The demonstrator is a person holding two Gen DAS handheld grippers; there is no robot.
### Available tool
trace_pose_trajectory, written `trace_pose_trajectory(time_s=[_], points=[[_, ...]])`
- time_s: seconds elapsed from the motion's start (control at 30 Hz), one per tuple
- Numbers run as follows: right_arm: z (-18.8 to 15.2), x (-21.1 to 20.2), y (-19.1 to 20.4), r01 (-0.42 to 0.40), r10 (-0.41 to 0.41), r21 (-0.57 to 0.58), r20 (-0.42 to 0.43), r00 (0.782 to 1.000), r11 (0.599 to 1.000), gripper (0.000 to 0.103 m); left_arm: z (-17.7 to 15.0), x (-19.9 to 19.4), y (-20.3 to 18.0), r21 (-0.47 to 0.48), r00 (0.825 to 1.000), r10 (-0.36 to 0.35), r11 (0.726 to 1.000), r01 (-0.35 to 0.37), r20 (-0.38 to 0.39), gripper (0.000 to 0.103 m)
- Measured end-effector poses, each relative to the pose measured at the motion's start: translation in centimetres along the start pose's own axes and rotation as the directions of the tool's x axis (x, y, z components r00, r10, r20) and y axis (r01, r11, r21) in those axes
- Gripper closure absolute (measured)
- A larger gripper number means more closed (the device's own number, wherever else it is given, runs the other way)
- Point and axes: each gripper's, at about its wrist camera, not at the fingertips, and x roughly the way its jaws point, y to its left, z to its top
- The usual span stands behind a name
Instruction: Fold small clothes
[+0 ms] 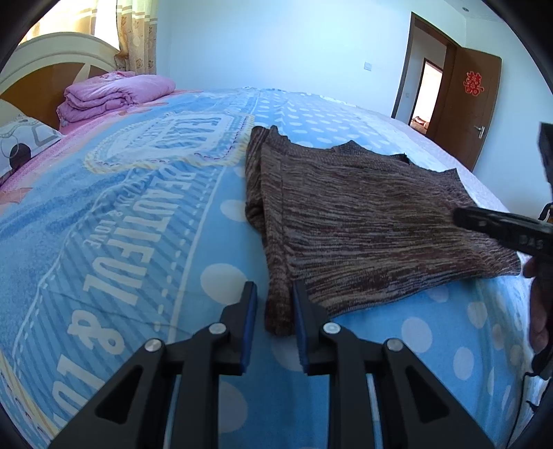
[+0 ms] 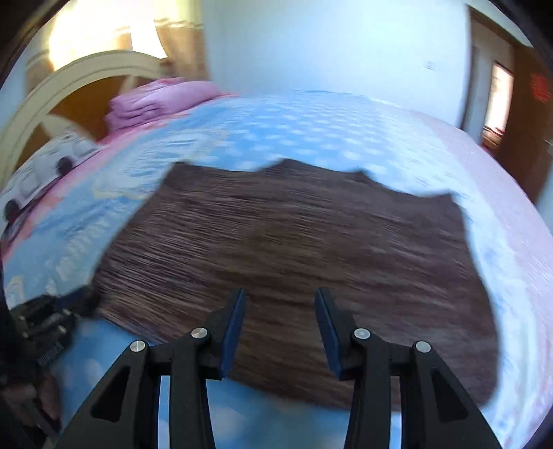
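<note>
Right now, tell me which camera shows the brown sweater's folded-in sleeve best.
The left wrist view: the sweater is sharp there, and the sleeve reaches between the open left gripper. The right wrist view is motion-blurred and shows only the sweater's body.

Your left wrist view is sharp and evenly bright; daylight enters through the curtained window (image 1: 103, 24) at upper left, overexposed. Your right wrist view is motion-blurred across the bed (image 2: 311, 114), the window (image 2: 103, 31) glaring. Fisheye curvature and dark vignetting affect both.
</note>
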Motion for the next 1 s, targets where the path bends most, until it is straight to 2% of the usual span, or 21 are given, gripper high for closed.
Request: trace_pose_trajectory(time_s=[0.13, 0.17, 0.2, 0.27, 0.33, 0.43, 0.6, 0.7, 0.8, 0.9, 1.0], points=[[-0.4, 3.6, 3.0, -0.027, 0.021, -0.054, -0.095, 0.995, 0.998, 0.060, -0.1, -0.3, 0.8, -0.034, 0.999, -0.042, 0.998, 0.043, 0.013, 0.076], [-1.2, 4.3, 3.5, -0.021, 0.014, -0.058, -0.119, 0.993, 0.998, 0.059, -0.2, -0.5, 1.0, -0.043, 0.999, -0.043, 0.998, 0.044, 0.020, 0.072], [-1.9, 4.0, 4.0, 0.005, -0.010, -0.074, -0.069, 0.998, 0.997, 0.059, -0.2, -0.8, 1.1, -0.050, 0.999, -0.035, 0.998, 0.036, 0.027, 0.062], [-3.0, 3.3, 4.3, 0.030, -0.034, -0.078, -0.055, 0.998, 0.997, 0.059, 0.1, -1.5, 1.4, -0.070, 0.999, -0.010, 0.997, 0.014, 0.052, 0.047], [-3.8, 2.6, 4.3, 0.030, -0.033, -0.056, -0.053, 0.998, 0.998, 0.059, 0.7, -1.8, 1.4, -0.079, 0.997, -0.010, 0.997, 0.016, 0.074, 0.046], [-4.5, 2.1, 4.5, 0.039, -0.042, -0.068, -0.041, 0.998, 0.997, 0.059, 1.6, -1.4, 0.8, -0.049, 0.998, 0.005, 0.999, -0.002, 0.066, 0.046], [-5.3, 1.3, 4.6, 0.035, -0.037, -0.078, -0.025, 0.999, 0.996, 0.058, 3.6, 0.1, 0.9, 0.004, 1.000, 0.014, 1.000, -0.014, 0.016, 0.045], [-5.3, 1.4, 4.8, 0.043, -0.044, -0.083, -0.012, 0.999, 0.996, 0.058, 5.1, 1.2, 1.4, 0.051, 0.998, 0.056, 0.997, -0.056, -0.007, 0.044], [-5.5, 1.0, 4.7, 0.037, -0.037, -0.079, 0.008, 0.999, 0.996, 0.057, 6.1, 1.7, 2.5, 0.072, 0.997, 0.069, 0.995, -0.067, -0.026, 0.044], [-5.6, 0.4, 5.0, 0.044, -0.042, -0.089, 0.021, 0.999, 0.995, 0.056, 6.9, 1.9, 3.3, 0.101, 0.993, 0.114, 0.989, -0.111, -0.017, 0.042], [-6.0, 0.2, 6.3, 0.033, -0.030, -0.146, 0.024, 0.999, 0.989, 0.046, 7.7, 2.2, 4.3, 0.095, 0.993, 0.119, 0.989, -0.116, -0.022, 0.042]])
